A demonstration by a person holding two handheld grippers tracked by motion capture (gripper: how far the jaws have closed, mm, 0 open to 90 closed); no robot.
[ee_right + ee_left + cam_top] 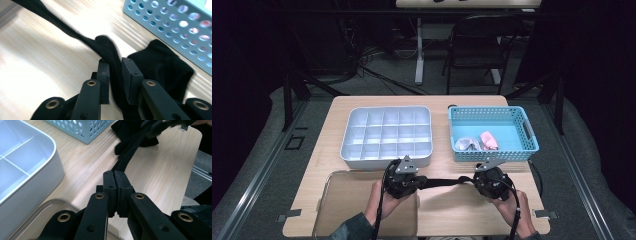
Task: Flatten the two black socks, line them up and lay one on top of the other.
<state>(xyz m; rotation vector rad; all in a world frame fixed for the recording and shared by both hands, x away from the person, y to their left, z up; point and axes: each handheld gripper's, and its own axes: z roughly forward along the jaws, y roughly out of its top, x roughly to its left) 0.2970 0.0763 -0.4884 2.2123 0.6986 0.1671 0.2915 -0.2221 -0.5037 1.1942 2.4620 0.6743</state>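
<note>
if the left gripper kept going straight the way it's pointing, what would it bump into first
Probably the right gripper: the left gripper, shut on the black sock, points along that stretched fabric toward it, though depth is hard to judge.

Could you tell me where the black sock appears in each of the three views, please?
High view: black sock stretched between the two claws, low centre.
Left gripper view: runs from the shut jaws up to the top centre.
Right gripper view: crosses from top left down between the jaws.
Shared landmark: blue basket.
</note>
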